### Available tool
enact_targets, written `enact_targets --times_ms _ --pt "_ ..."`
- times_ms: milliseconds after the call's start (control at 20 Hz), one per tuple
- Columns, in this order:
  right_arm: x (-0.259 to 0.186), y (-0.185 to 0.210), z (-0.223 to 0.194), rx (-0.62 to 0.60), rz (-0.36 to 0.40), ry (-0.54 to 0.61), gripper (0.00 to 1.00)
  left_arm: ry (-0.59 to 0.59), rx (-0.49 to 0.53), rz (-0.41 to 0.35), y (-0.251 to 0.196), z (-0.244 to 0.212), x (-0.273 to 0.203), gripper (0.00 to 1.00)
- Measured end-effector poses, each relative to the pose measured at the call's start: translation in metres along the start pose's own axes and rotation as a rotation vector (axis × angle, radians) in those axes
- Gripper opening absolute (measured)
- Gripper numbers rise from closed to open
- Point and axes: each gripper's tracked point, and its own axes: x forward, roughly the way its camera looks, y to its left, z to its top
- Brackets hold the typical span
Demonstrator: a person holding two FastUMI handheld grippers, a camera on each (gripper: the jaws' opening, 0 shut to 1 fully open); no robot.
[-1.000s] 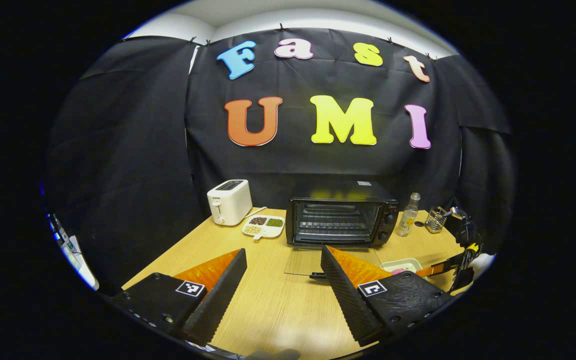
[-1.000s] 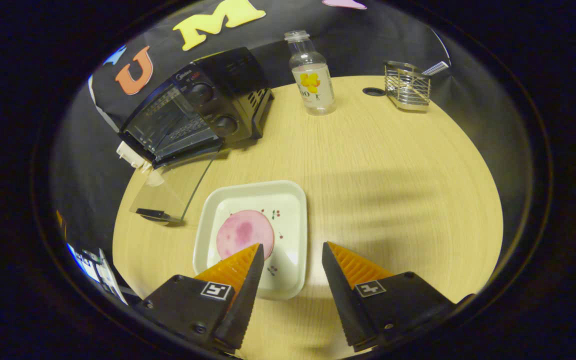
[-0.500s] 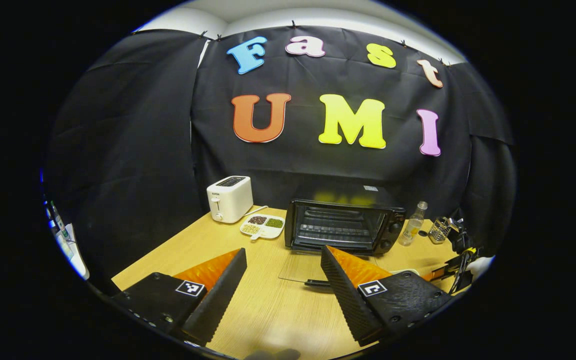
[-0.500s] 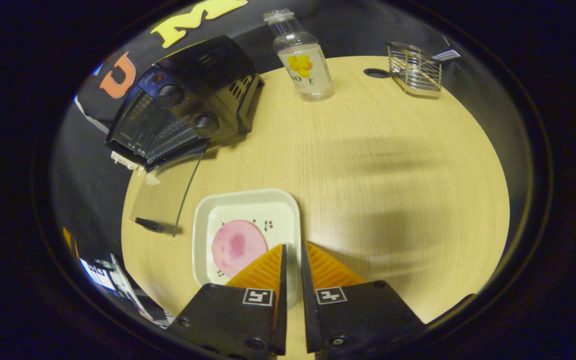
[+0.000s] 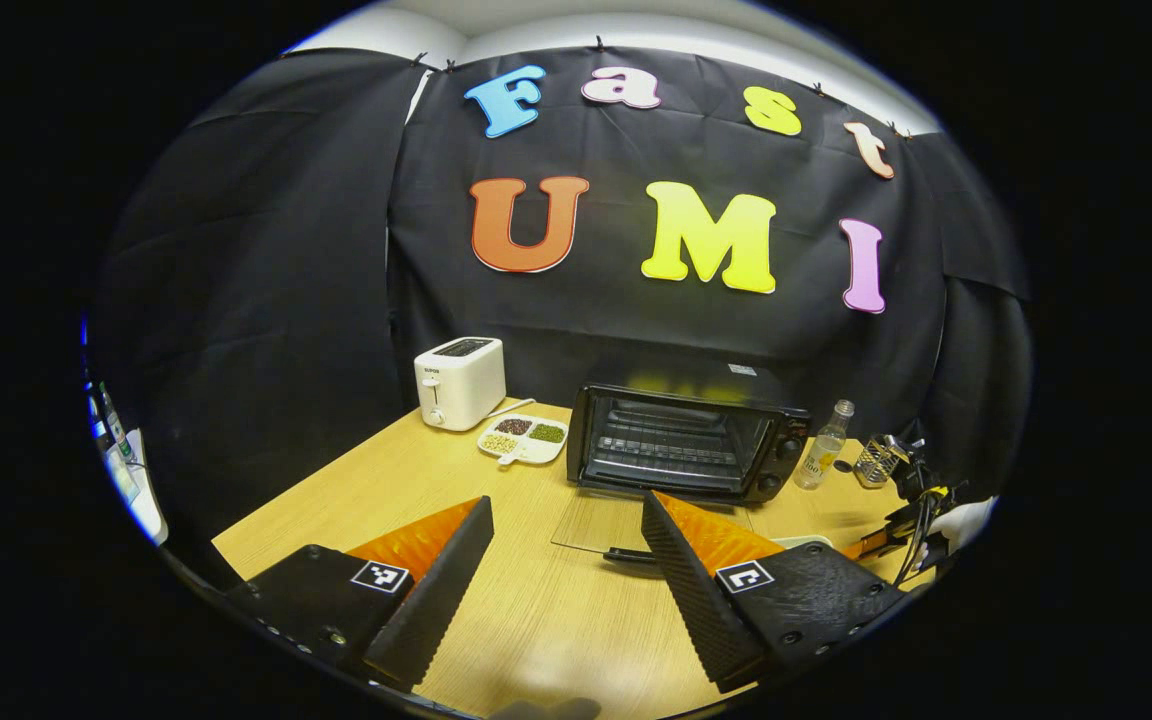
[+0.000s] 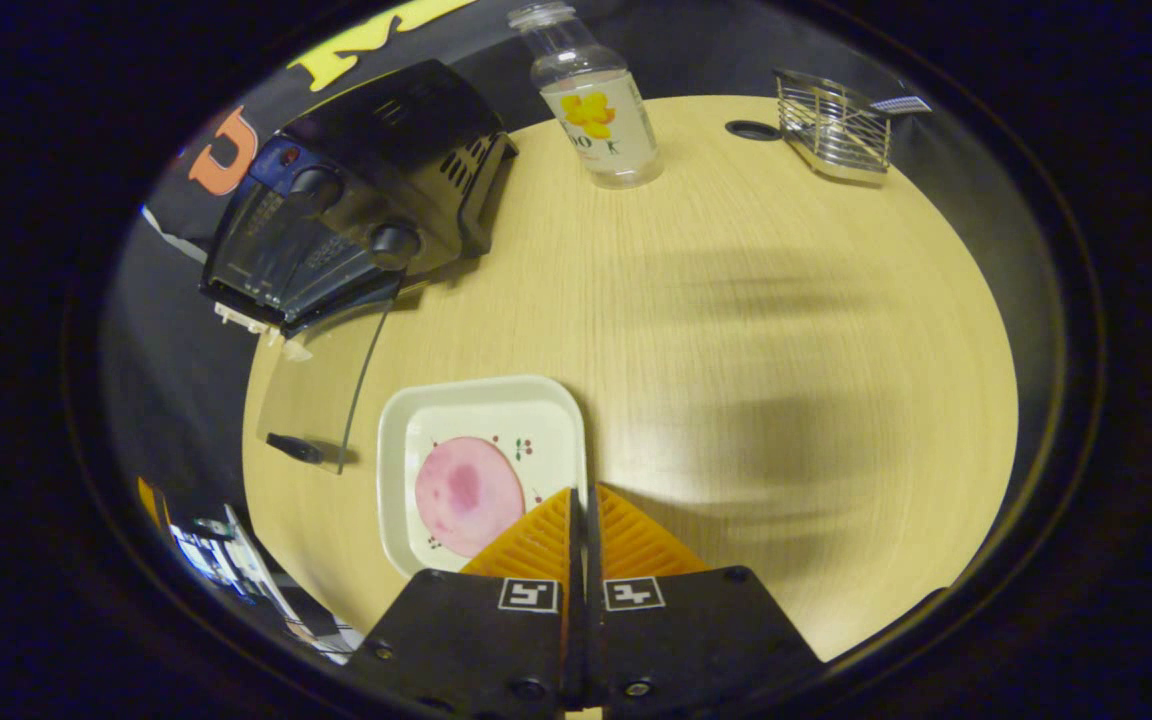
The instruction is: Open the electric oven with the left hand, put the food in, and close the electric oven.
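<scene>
The black electric oven (image 5: 681,445) stands at the back of the table, and its glass door (image 5: 601,520) lies folded down flat in front of it. My left gripper (image 5: 566,505) hovers open in front of the door with nothing between its fingers. In the right gripper view the oven (image 6: 356,215) is at the upper left and a white square plate (image 6: 546,430) carries a pink round slice of food (image 6: 466,495). My right gripper (image 6: 581,492) is shut on the plate's near right rim. The left gripper view catches the right gripper (image 5: 911,520) at the far right.
A white toaster (image 5: 459,380) and a divided dish of beans (image 5: 524,440) sit left of the oven. A clear bottle (image 6: 596,100) and a wire basket (image 6: 831,125) stand at the back right, by a cable hole (image 6: 751,130). Bare wood lies right of the plate.
My right gripper went from open to shut on the plate's rim. My left gripper drew back a little from the oven and stayed open.
</scene>
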Motion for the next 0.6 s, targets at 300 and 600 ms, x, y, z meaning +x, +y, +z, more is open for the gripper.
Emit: enact_targets --times_ms 300,600 --pt "-0.015 0.001 -0.007 0.174 0.166 -0.055 0.00 0.001 0.022 0.002 0.008 0.002 -0.007 0.96" --pt "-0.047 0.008 0.000 0.301 0.259 -0.161 0.00 -0.006 0.033 -0.033 0.001 0.012 -0.010 0.96"
